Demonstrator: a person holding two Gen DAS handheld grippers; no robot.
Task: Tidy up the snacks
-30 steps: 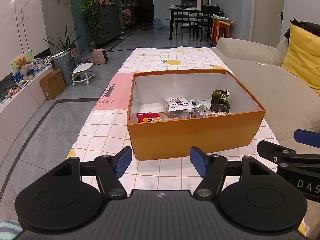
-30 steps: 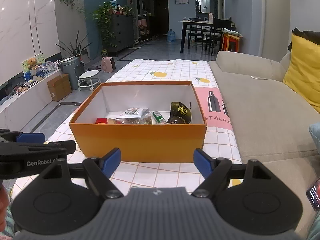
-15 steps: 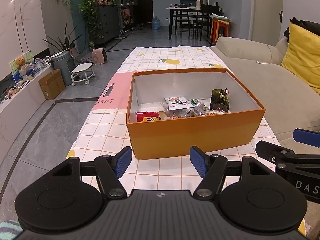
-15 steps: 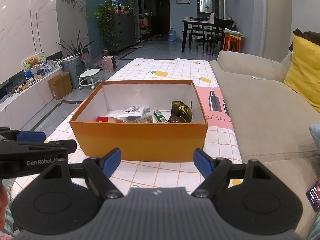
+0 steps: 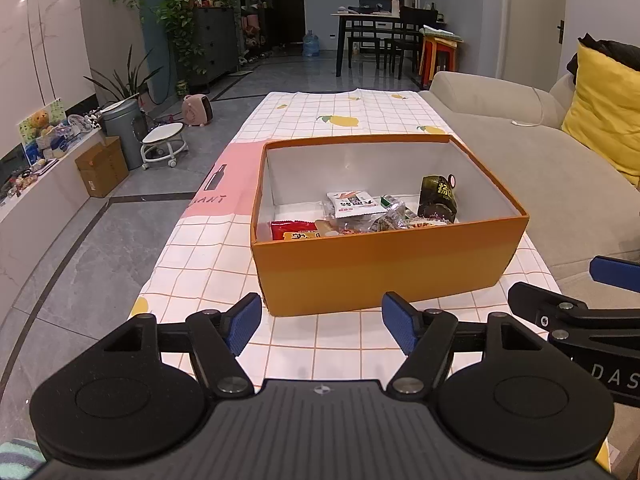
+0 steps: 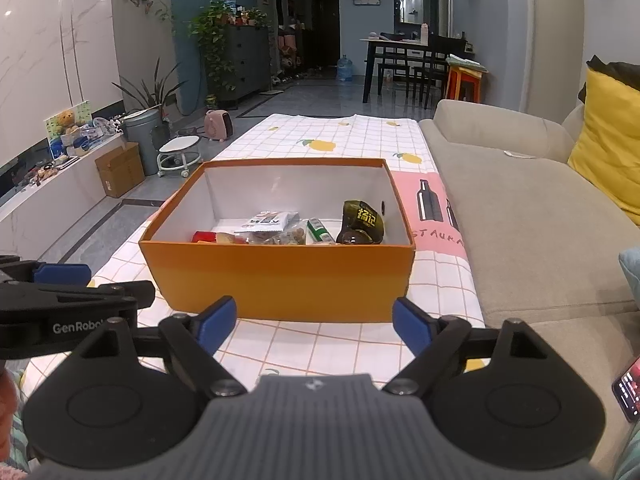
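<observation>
Orange box (image 5: 384,264) holds snack packets (image 5: 352,206) (perhaps six); both grippers (image 5: 322,322) (image 6: 314,326) spread, just widened, pinching nothing.

I see the open orange box (image 5: 384,264) on the checked tablecloth, snack packets (image 5: 352,212) piled along its near inner side.

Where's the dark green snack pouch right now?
The dark green snack pouch stands in the orange cardboard box, at its right end, next to the clear snack packets.
</observation>
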